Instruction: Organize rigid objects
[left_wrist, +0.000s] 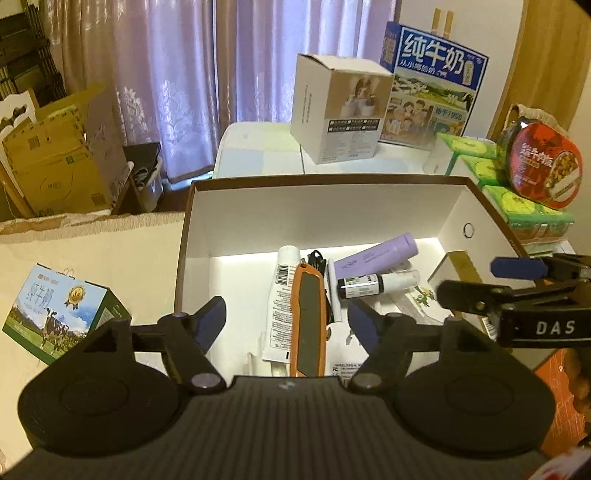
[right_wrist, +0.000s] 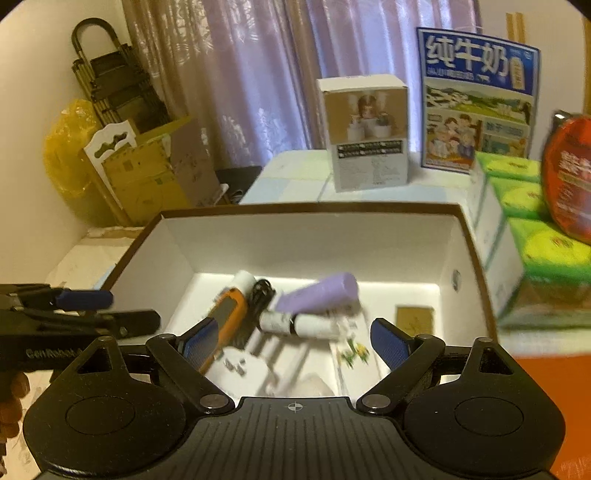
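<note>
A: Inside the brown-rimmed box (left_wrist: 192, 229), what lies relative to the left gripper (left_wrist: 286, 317)?

B: An orange utility knife (left_wrist: 308, 321) lies flat on the box floor, directly below the gap between the jaws. The jaws stand apart; neither pad touches the knife. A white tube (left_wrist: 282, 295) lies just beside the knife on its left, touching it.

A: Other contents?

B: A purple tube (left_wrist: 376, 256) rests tilted toward the far wall. A dark bottle (left_wrist: 360, 286) lies in front of it, and a black cord (left_wrist: 317, 258) lies beyond the knife tip.

A: State of the right gripper (right_wrist: 293, 339)?

B: Jaws apart, nothing between the pads. It hovers over the near edge of the box. In its own view, the knife (right_wrist: 227, 317) lies below its left finger, and a white plug (right_wrist: 240, 367) lies at the near side, blurred.

A: Relation of the two grippers?

B: Side by side, well apart, both pointing down into the box.
</note>
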